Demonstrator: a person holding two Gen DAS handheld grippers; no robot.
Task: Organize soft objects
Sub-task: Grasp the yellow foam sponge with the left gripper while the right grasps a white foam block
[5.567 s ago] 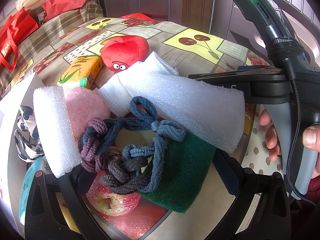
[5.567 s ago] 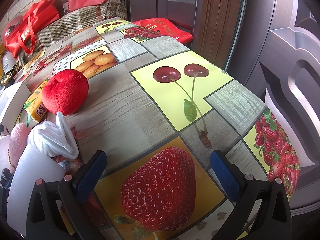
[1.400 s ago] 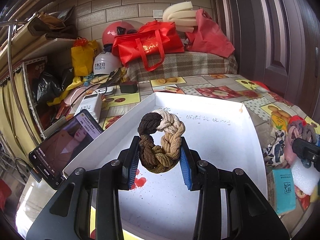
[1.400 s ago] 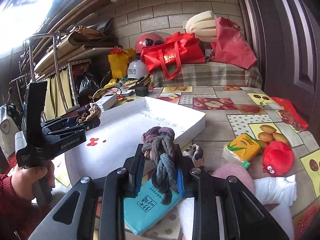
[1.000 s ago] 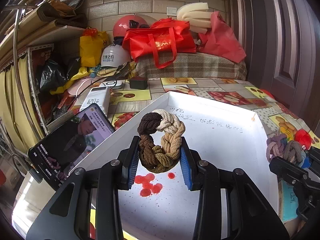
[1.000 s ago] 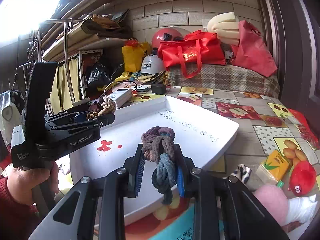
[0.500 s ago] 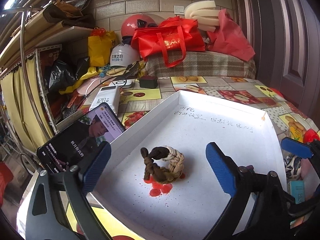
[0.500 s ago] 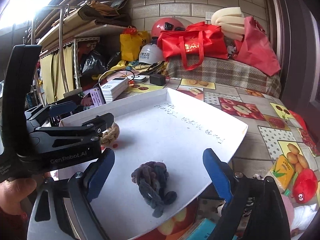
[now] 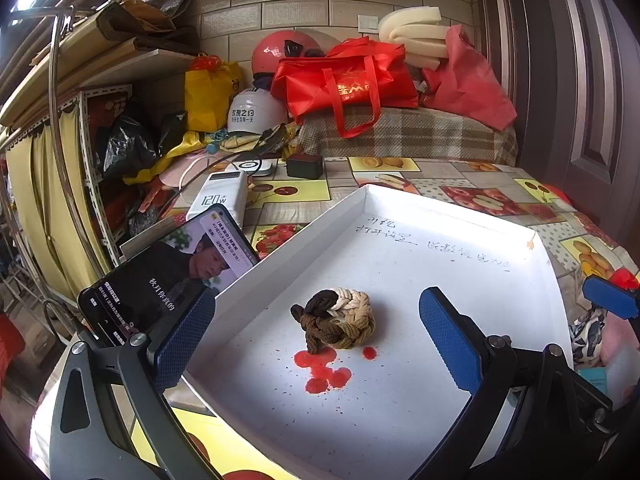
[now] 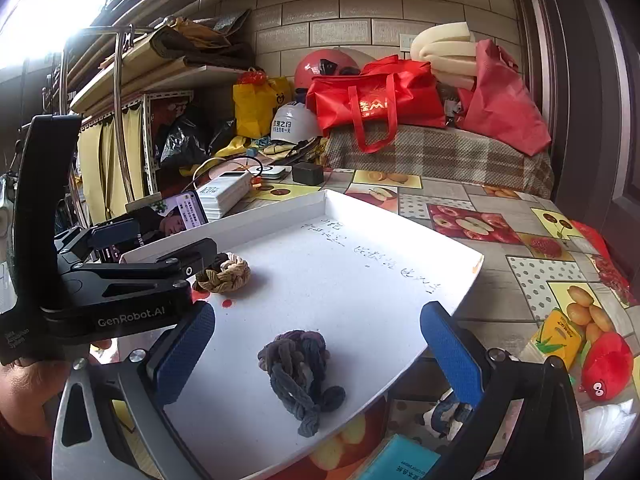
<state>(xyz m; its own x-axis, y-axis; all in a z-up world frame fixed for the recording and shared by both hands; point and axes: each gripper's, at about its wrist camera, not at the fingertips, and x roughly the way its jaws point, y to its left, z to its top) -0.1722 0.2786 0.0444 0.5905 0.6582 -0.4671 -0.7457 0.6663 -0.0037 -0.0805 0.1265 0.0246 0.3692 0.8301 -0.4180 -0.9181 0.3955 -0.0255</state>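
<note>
Left wrist view: left tool (image 9: 316,344) spread wide, empty; brown-beige braided hair tie (image 9: 335,323) lies between its fingers on white tray (image 9: 460,216); right tool (image 10: 318,356) likewise released.

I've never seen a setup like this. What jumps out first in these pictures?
A big white tray fills the middle of the fruit-print table, with red splotches on its floor. Two knotted hair ties lie in it: a brown-and-cream one by the splotches, a purple-blue one nearer its edge. Each open blue-padded tool hovers over one.
</note>
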